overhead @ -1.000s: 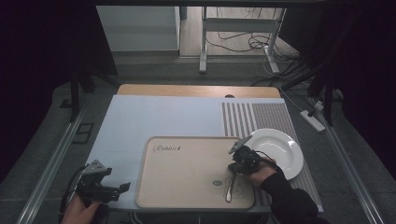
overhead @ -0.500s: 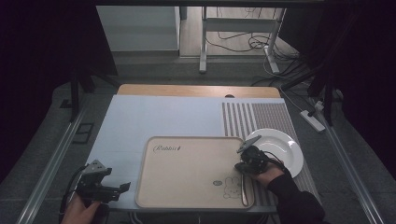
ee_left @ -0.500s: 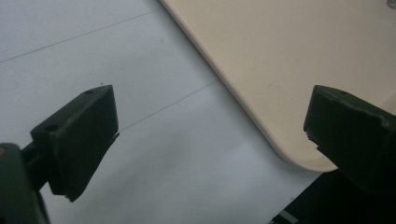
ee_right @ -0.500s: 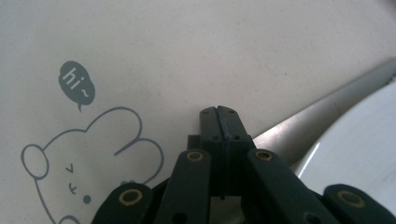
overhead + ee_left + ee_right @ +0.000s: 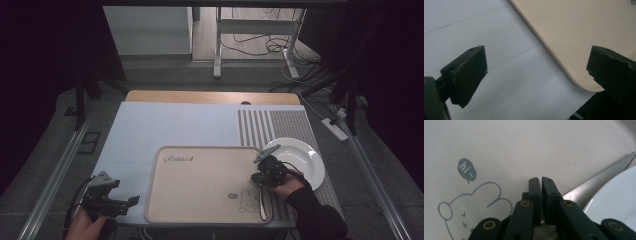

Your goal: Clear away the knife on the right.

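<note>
A table (image 5: 170, 125) covered by a pale blue mat is seen in a dark room, with a beige tray (image 5: 200, 185) laid near its front edge. A knife (image 5: 599, 180) lies on the tray just beside the nearly pressed-together, empty jaws of the right gripper (image 5: 540, 180), which have just been opening slightly. A white plate (image 5: 305, 160) sits beside the tray, while the left gripper (image 5: 536, 67) is held with jaws spread wide over the mat at the tray's corner.

The right gripper (image 5: 263, 176) has been shifted from the tray's (image 5: 200, 200) middle-right area to its right edge, beside the white plate (image 5: 305, 160). The knife (image 5: 262, 202) has been carried along and is now laid near that edge. The jaws have just been parted slightly.
</note>
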The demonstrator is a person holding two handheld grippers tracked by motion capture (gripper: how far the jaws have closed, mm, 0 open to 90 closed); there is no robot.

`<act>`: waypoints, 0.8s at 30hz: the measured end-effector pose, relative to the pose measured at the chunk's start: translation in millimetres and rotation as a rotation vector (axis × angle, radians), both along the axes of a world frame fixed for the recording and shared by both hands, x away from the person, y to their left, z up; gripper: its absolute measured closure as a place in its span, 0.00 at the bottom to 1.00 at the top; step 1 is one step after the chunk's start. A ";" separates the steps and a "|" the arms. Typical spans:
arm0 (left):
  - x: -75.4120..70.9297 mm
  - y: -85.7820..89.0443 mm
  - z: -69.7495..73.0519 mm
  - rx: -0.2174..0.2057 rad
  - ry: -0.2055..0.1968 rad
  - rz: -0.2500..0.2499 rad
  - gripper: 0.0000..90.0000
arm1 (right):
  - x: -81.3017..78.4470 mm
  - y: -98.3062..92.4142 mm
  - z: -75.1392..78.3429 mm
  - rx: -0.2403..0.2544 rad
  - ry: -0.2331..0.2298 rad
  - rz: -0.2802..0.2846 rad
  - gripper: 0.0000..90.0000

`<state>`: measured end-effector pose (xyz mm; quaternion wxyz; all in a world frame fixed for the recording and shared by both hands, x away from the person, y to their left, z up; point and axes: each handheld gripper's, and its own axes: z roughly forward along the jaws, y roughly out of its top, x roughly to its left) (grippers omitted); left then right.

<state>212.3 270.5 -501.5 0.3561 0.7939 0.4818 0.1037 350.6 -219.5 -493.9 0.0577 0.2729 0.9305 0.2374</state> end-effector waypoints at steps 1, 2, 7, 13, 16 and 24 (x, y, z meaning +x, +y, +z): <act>0.0 0.3 0.1 -0.002 0.001 -0.001 0.05 | -0.2 0.6 0.6 0.009 -0.001 -0.001 0.94; -0.1 0.6 0.0 -0.005 -0.001 -0.002 0.05 | -0.6 1.3 1.6 0.015 -0.003 -0.004 0.93; -1.2 2.3 0.7 -0.019 -0.006 0.006 0.04 | -2.1 4.9 5.4 0.039 -0.018 -0.007 0.83; -0.7 3.0 0.5 -0.047 0.021 0.001 0.04 | -2.6 2.9 9.5 0.068 -0.049 -0.033 0.67; -0.7 2.3 0.3 -0.046 0.020 -0.004 0.03 | -2.7 0.6 12.2 0.089 -0.068 -0.047 0.59; -1.2 1.7 0.5 -0.043 0.015 -0.014 0.03 | -5.7 -1.5 18.2 0.125 -0.121 -0.109 0.29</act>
